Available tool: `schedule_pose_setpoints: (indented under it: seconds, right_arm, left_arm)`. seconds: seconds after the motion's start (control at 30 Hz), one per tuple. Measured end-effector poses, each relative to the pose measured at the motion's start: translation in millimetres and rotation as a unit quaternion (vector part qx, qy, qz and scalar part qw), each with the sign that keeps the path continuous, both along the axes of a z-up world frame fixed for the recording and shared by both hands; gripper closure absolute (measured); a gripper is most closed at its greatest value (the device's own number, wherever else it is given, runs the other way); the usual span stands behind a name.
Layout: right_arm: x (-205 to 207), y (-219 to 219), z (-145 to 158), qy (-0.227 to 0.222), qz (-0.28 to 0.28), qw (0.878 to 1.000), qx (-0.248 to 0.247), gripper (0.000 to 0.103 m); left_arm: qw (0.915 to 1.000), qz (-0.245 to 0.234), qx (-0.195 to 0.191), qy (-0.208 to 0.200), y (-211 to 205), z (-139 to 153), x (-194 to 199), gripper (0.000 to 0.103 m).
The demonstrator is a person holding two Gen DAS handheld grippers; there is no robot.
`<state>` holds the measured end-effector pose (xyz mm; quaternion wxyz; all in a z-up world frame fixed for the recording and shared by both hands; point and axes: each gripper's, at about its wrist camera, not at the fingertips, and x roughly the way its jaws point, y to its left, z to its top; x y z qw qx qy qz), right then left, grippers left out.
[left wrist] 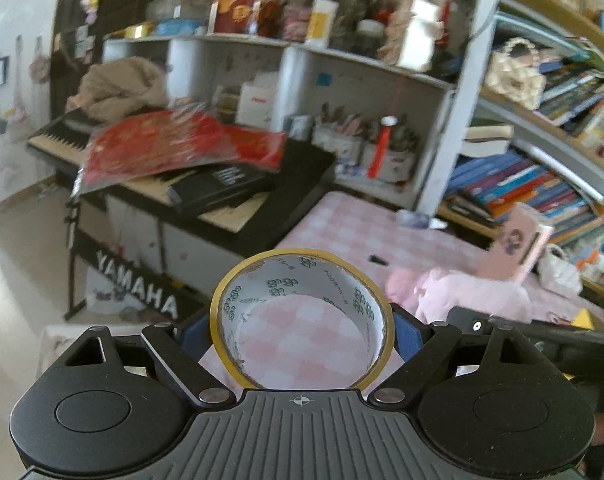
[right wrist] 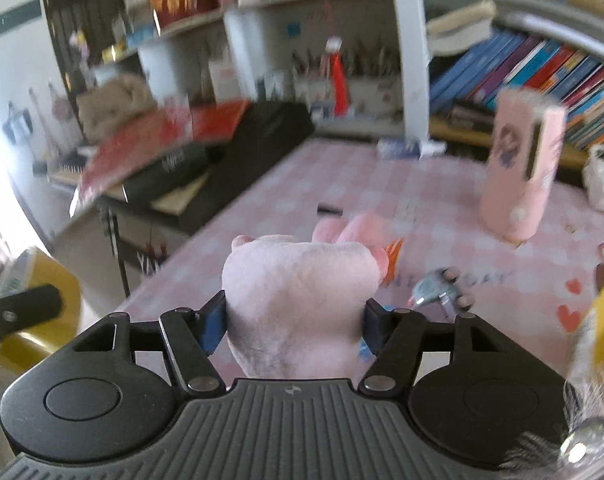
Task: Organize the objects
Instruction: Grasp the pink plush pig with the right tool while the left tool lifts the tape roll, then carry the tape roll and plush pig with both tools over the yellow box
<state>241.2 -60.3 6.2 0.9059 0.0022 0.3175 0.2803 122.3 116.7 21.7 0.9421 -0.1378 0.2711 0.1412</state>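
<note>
My left gripper (left wrist: 302, 330) is shut on a roll of yellow tape (left wrist: 376, 300), gripped across its sides and held above the pink checked tablecloth (left wrist: 342, 220). My right gripper (right wrist: 293, 322) is shut on a pink plush toy (right wrist: 297, 292) and holds it over the same cloth (right wrist: 302, 176). The plush also shows in the left wrist view (left wrist: 462, 292), with the right gripper's black body beside it. A small grey toy car (right wrist: 438, 286) lies on the cloth just right of the plush.
A pink upright case (right wrist: 520, 168) stands at the table's far right. A Yamaha keyboard (left wrist: 205, 192) with red packets (left wrist: 173, 144) sits left of the table. Shelves of books (left wrist: 542, 184) and pen holders (left wrist: 362, 144) line the back. A yellow chair (right wrist: 41, 300) is at left.
</note>
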Motion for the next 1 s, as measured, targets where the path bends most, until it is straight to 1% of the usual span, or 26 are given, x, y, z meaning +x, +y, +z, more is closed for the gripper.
schedule_pose_setpoints:
  seconds: [0.07, 0.17, 0.23, 0.33, 0.5, 0.6, 0.83, 1.0]
  right_arm:
    - [-9.7, -10.2, 10.2, -0.009, -0.01, 1.0, 0.008, 0.04]
    - [-28.8, -21.8, 21.3, -0.029, -0.021, 0.999, 0.005, 0.04]
    - [-44.6, -28.6, 25.8, -0.047, -0.029, 0.998, -0.003, 0.04]
    - [-62.1, -35.2, 27.3, -0.059, -0.049, 0.997, -0.01, 0.04]
    - [-86.9, -43.5, 23.6, -0.048, -0.085, 0.995, -0.014, 0.04]
    - [-102.4, -47.5, 20.5, -0.037, -0.102, 0.994, -0.017, 0.04]
    - [-142.9, -55.0, 14.1, -0.019, -0.125, 0.992, -0.019, 0.04]
    - [-170.1, -63.2, 9.4, -0.01, -0.142, 0.99, -0.018, 0.04]
  left_arm:
    - [0.9998, -0.019, 0.003, -0.004, -5.8, 0.6, -2.4, 0.014]
    - [0.9991, -0.042, 0.0, -0.007, -11.7, -0.2, -8.3, 0.014]
    - [0.9983, -0.058, 0.001, -0.009, -16.1, 0.0, -12.6, 0.014]
    - [0.9965, -0.082, 0.002, -0.015, -22.2, 0.9, -20.4, 0.014]
    - [0.9929, -0.118, 0.007, -0.016, -31.2, 0.5, -37.9, 0.014]
    - [0.9914, -0.13, 0.004, -0.014, -32.6, -0.1, -48.5, 0.014]
    - [0.9884, -0.152, 0.003, -0.007, -37.8, -1.5, -74.9, 0.014]
    - [0.9845, -0.175, 0.007, -0.002, -46.5, -2.6, -90.0, 0.014]
